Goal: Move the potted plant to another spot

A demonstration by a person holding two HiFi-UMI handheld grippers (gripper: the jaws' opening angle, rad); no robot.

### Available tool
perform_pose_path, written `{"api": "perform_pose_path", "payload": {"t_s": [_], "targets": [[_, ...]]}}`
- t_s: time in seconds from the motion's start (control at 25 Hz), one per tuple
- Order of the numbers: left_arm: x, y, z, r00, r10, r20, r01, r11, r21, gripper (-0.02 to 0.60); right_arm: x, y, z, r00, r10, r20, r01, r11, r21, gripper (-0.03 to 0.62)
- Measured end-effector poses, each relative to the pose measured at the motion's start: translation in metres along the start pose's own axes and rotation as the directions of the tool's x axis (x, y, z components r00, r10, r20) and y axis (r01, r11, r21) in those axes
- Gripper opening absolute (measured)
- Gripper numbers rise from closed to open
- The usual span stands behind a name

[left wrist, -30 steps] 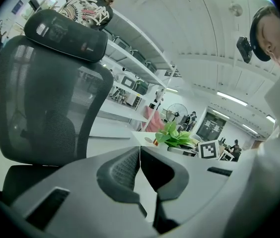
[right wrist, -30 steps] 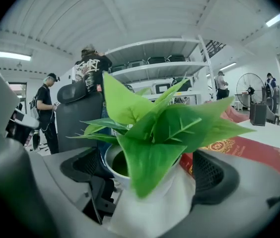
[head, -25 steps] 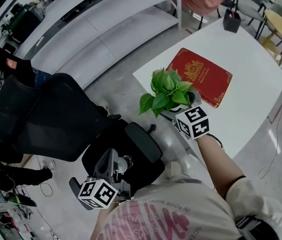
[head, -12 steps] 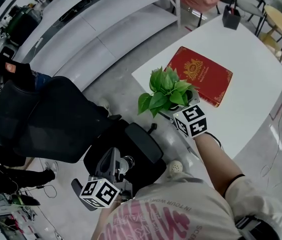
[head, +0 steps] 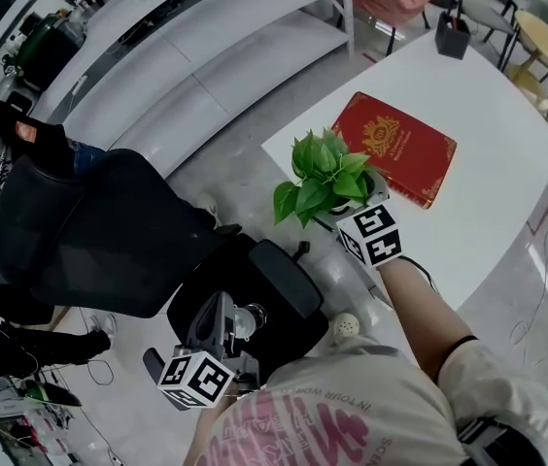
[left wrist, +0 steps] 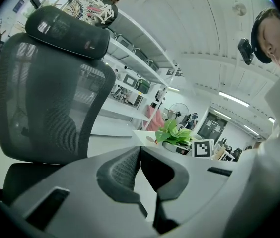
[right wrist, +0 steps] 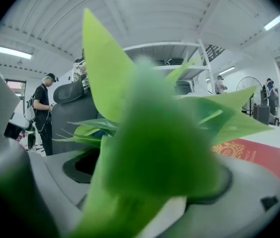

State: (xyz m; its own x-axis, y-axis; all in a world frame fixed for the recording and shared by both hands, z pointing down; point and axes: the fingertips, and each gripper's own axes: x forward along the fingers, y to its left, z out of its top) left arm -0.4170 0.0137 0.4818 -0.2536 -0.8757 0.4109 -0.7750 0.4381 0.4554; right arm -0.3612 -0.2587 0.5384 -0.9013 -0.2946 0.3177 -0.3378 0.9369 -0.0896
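Right gripper (head: 354,217) is clamping the potted plant (head: 325,175), jaws closing on the pot from the near side while leaves are filling its own view. The plant is sitting upright at the near-left corner of the worktop (head: 488,192), just beside the red book (head: 395,149). Left gripper (left wrist: 140,157) is hanging well apart over the office chair (head: 109,231), jaws pressed together on nothing. Against half a second ago, plant and right gripper are barely shifting, so the carry looks yet to begin
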Motion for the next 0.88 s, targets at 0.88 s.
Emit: {"api": "perform_pose_path", "payload": {"t_s": [0.88], "targets": [[-0.042, 0.027, -0.005, 0.999, 0.002, 0.054, 0.0, 0.999, -0.047, 0.025, -0.033, 0.009, -0.009, 0.994, -0.095, -0.052, 0.097, 0.994, 0.044, 0.54]]}}
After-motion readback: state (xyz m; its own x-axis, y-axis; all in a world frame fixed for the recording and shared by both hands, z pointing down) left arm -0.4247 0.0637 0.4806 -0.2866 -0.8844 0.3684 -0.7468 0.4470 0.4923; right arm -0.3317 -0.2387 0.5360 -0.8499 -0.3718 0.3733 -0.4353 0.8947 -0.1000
